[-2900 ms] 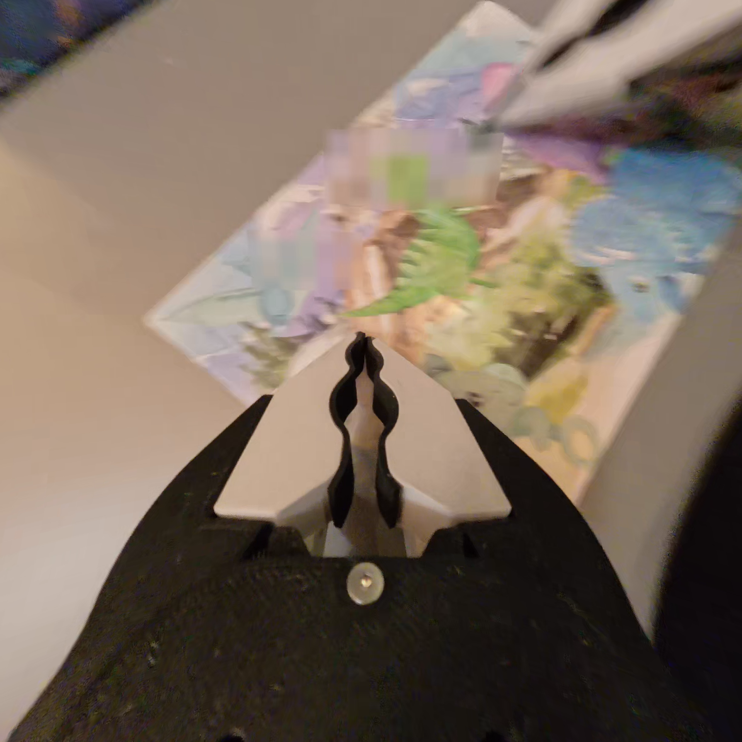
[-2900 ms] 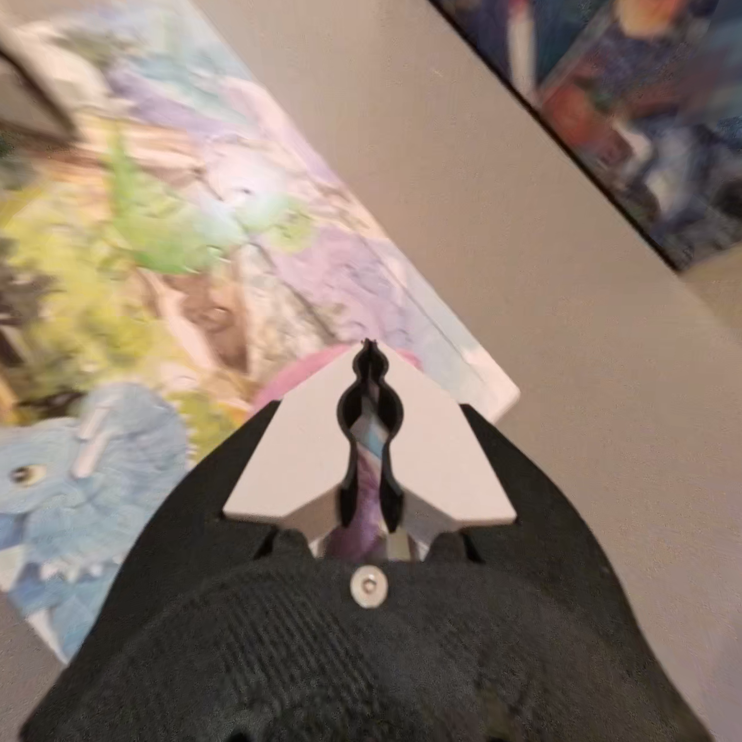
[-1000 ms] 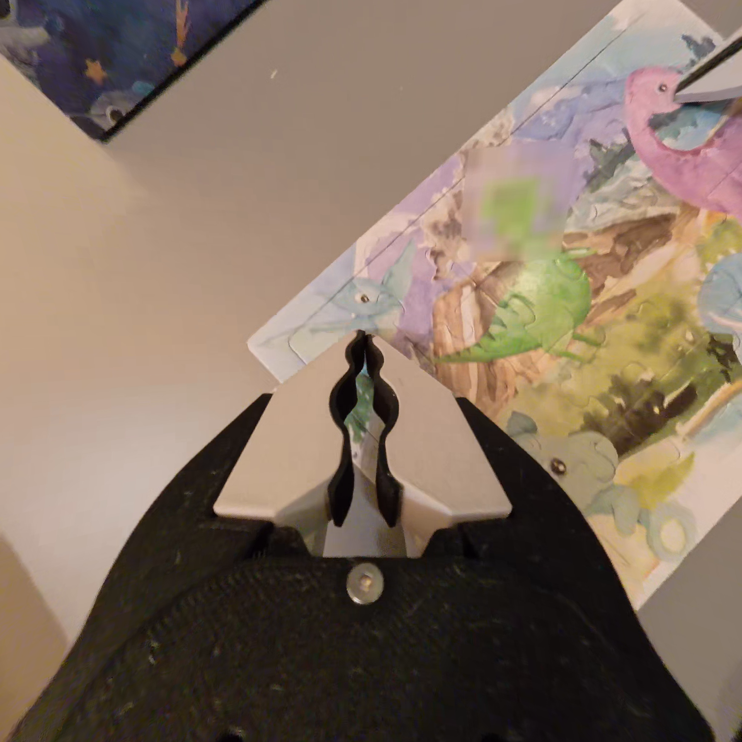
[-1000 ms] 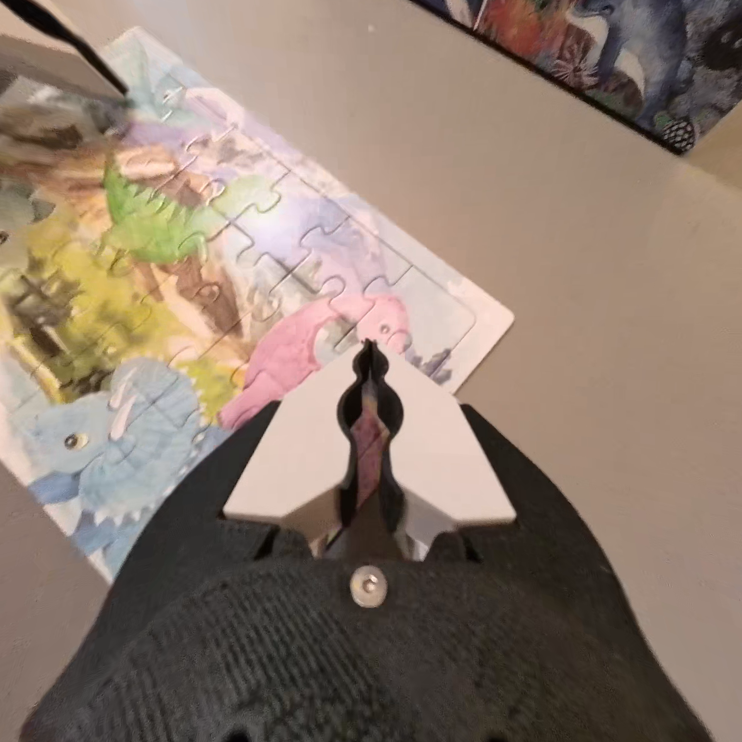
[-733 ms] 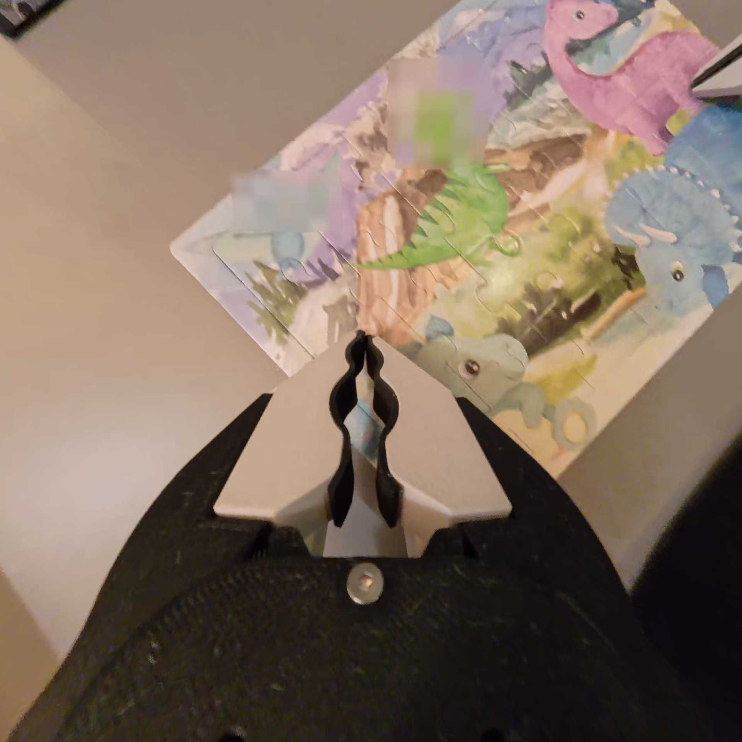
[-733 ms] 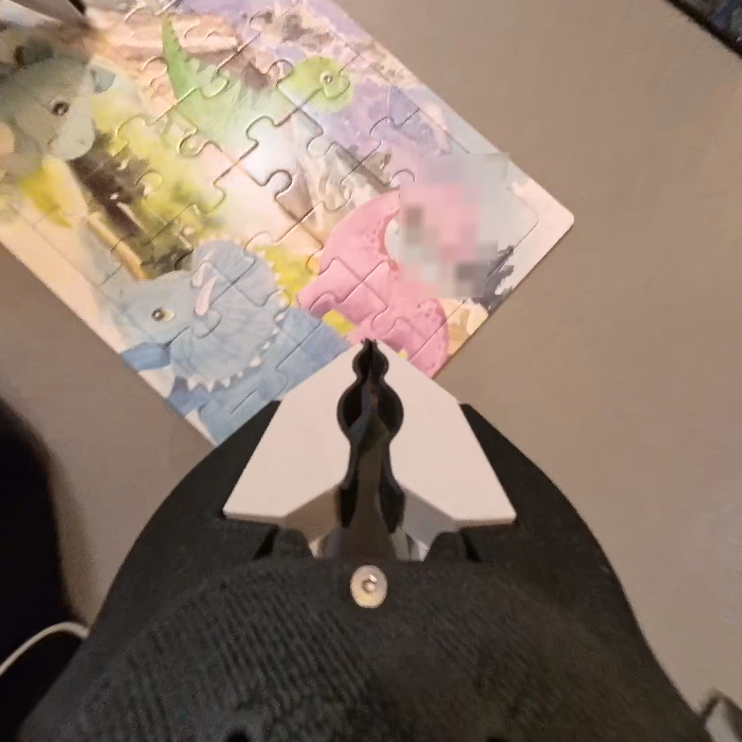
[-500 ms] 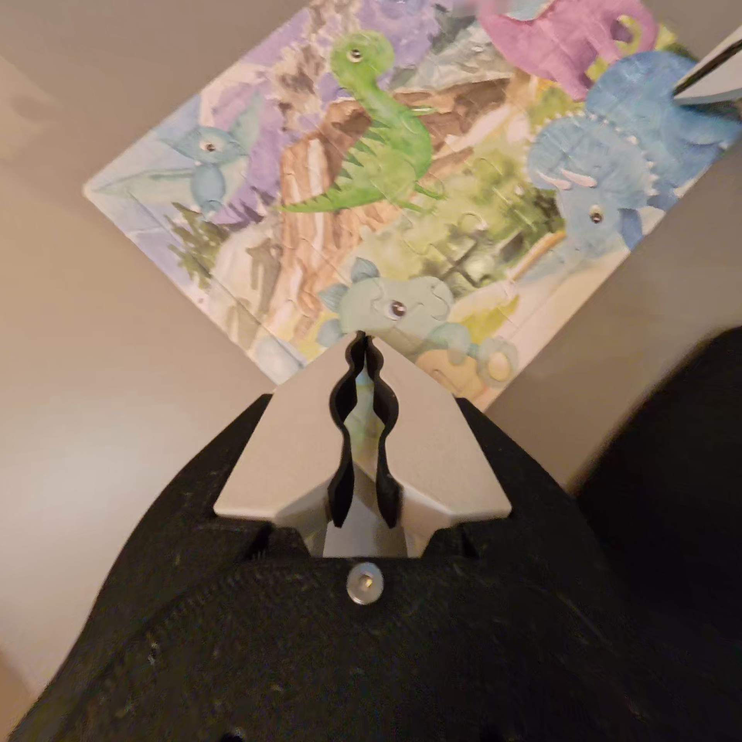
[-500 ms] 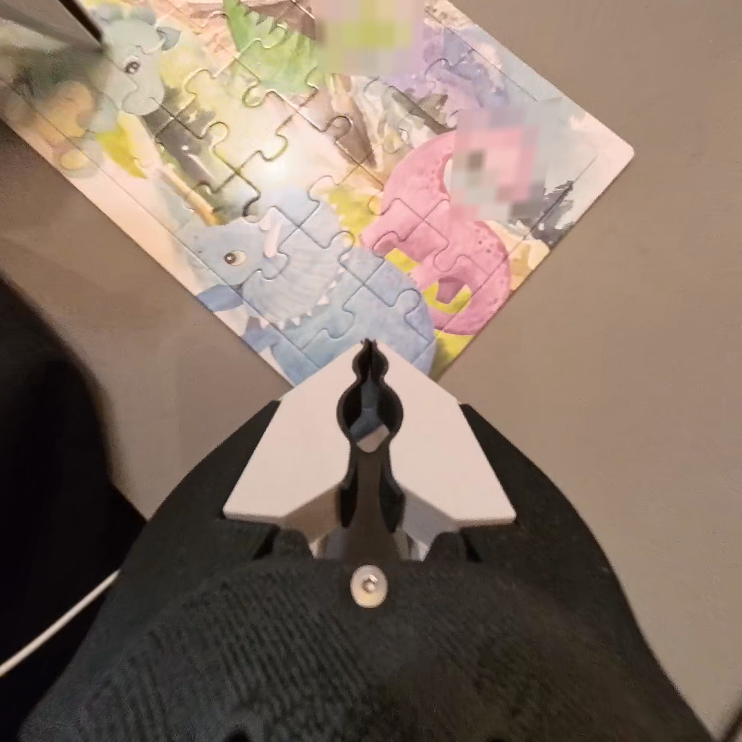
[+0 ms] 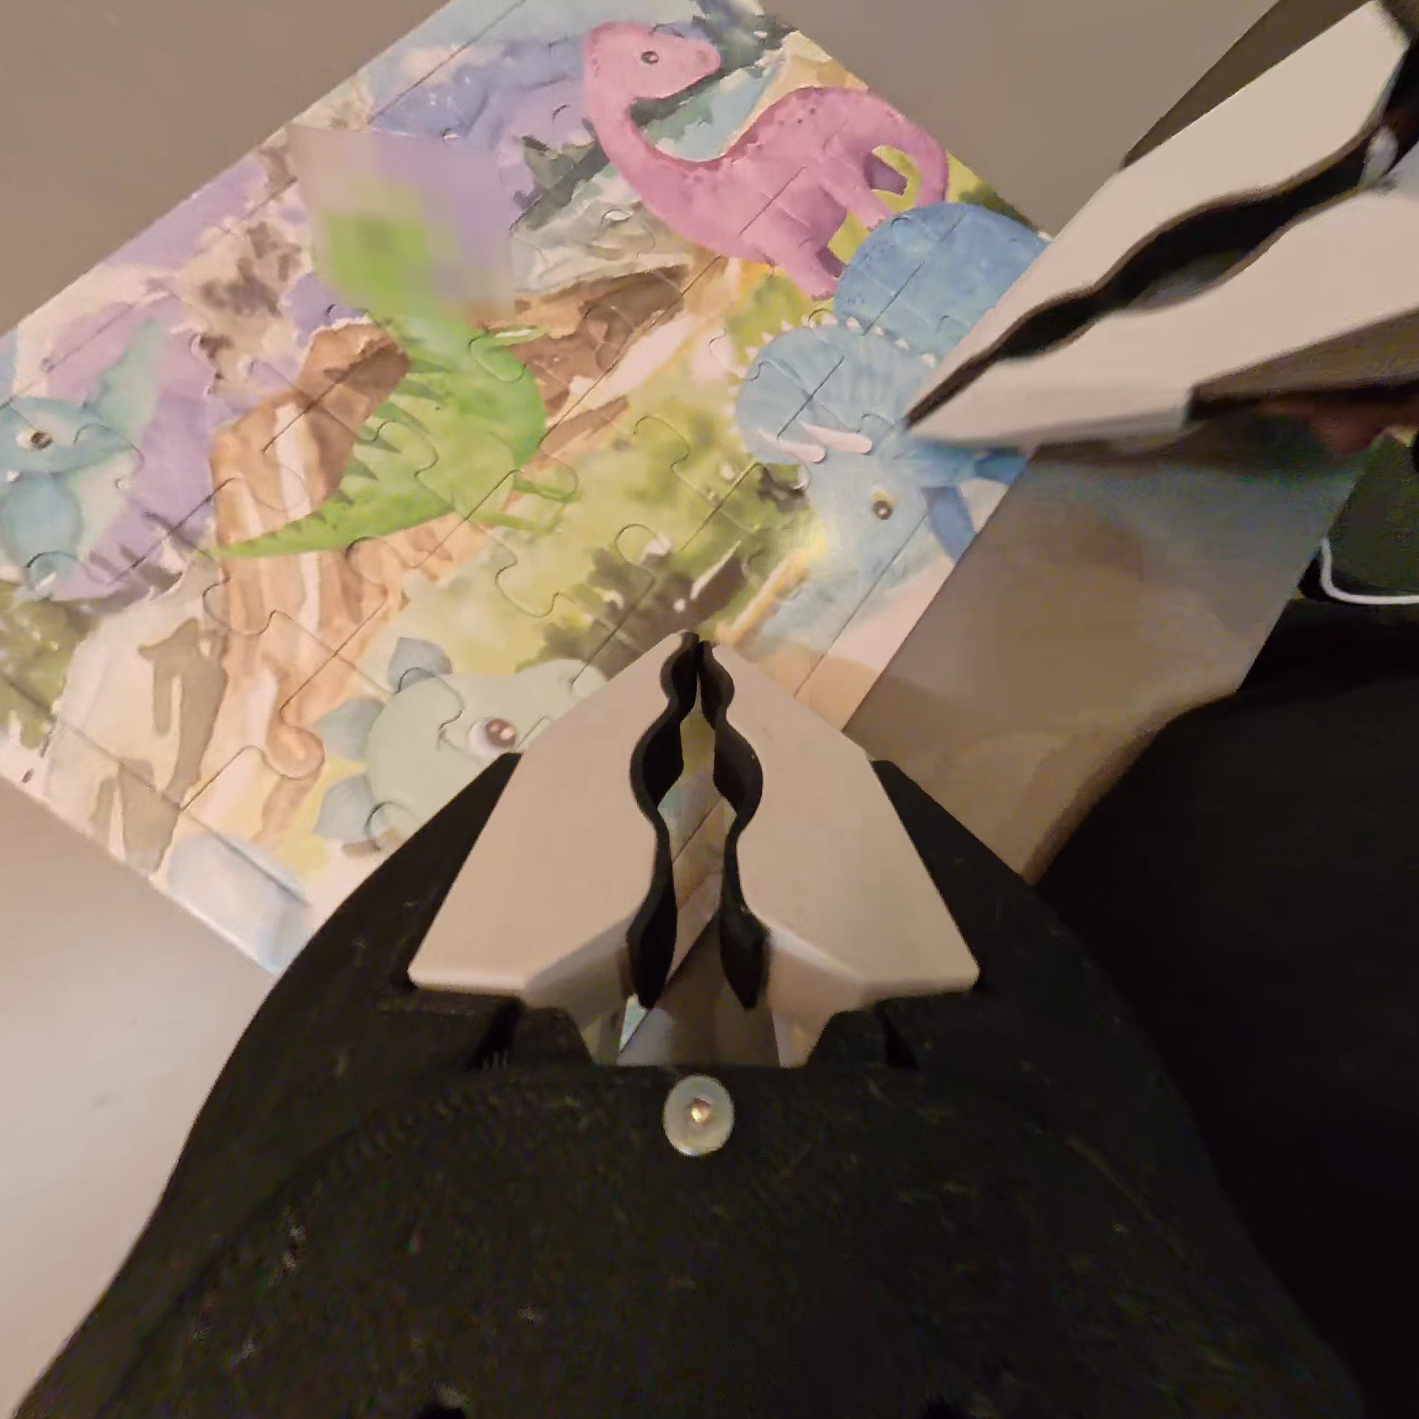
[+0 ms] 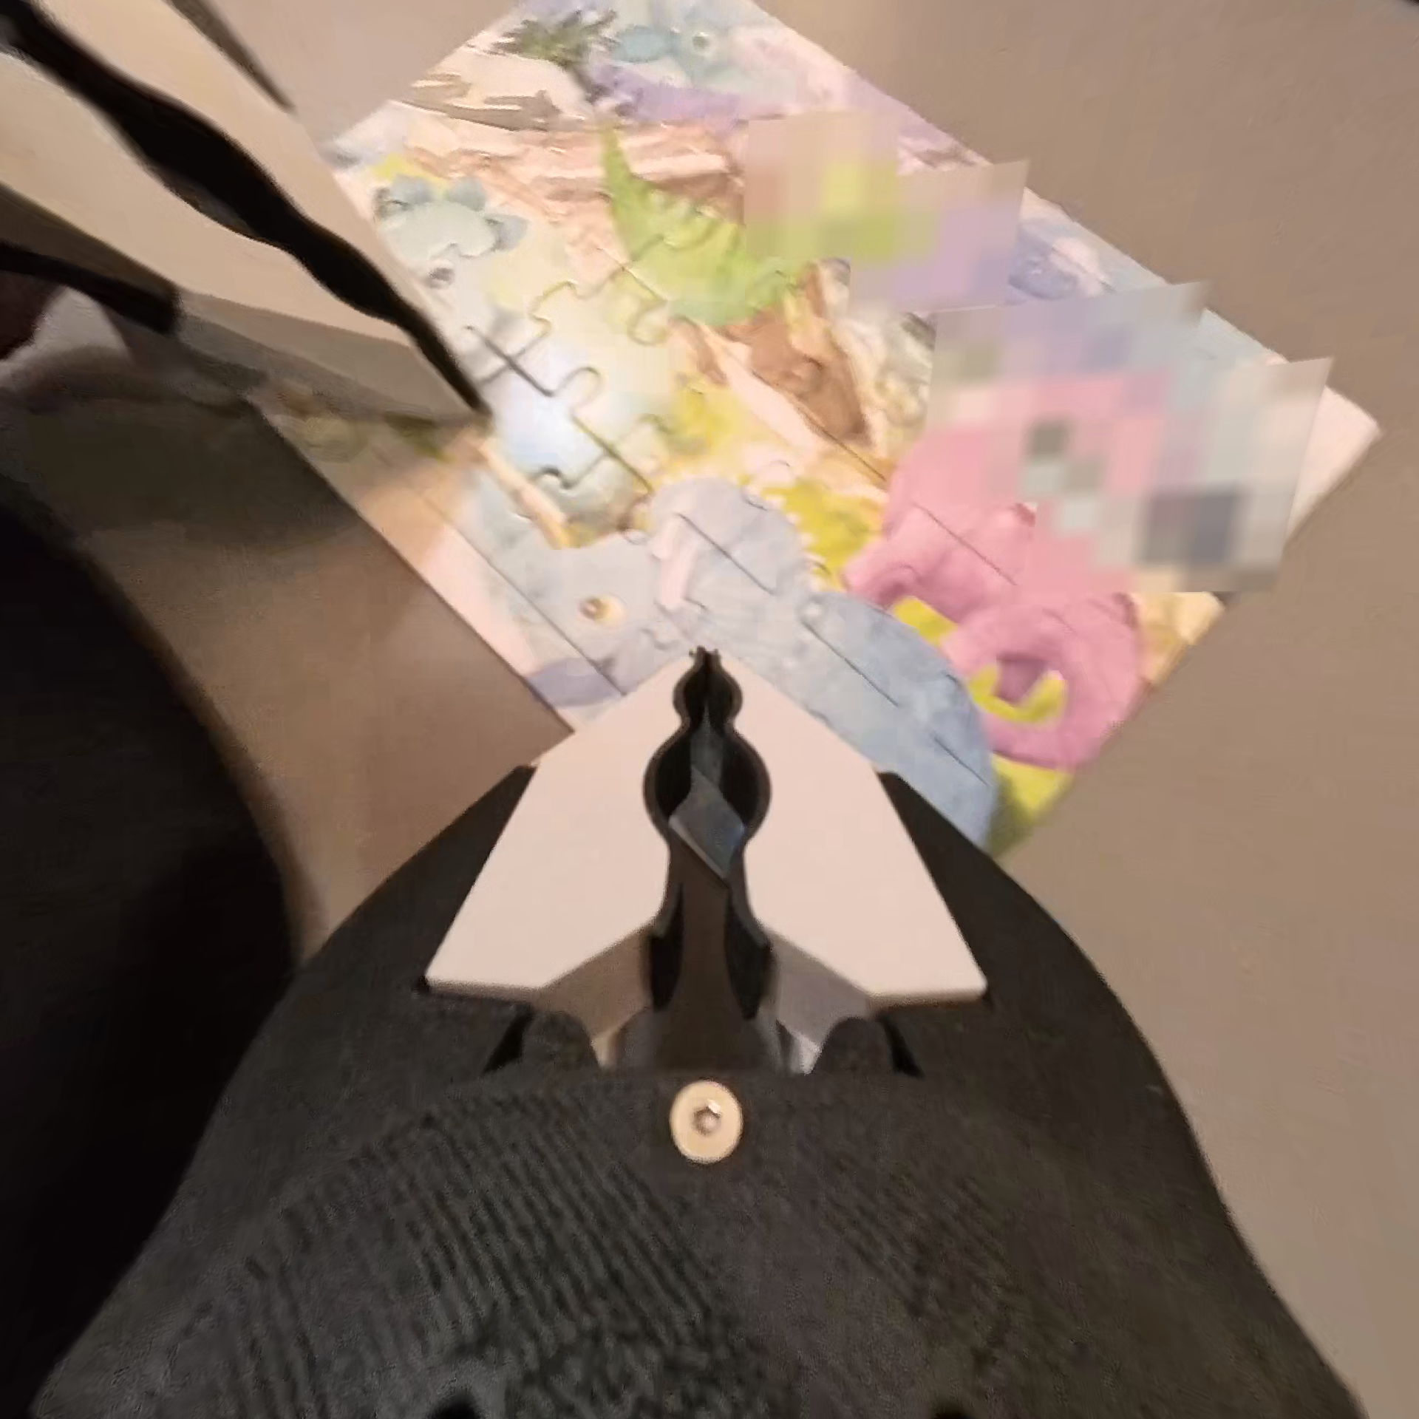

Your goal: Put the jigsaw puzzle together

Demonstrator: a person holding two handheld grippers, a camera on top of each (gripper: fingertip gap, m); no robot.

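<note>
The jigsaw puzzle lies flat on the beige table, a pastel dinosaur picture with its pieces joined; it also shows in the right wrist view. My left gripper is shut and empty, its tips over the puzzle's near edge by the pale green dinosaur. My right gripper is shut and empty, its tips over the blue dinosaur at the near corner. In the left wrist view the right gripper comes in from the upper right over the blue dinosaur. In the right wrist view the left gripper comes in from the upper left.
The beige table surrounds the puzzle. Its near edge runs close to the puzzle's lower right side, with dark space and a thin white cable beyond it. The right wrist view is blurred.
Both grippers have swung back from the puzzle's far corners toward its near edge and closer together. Both stayed shut. The puzzle has not moved on the table.
</note>
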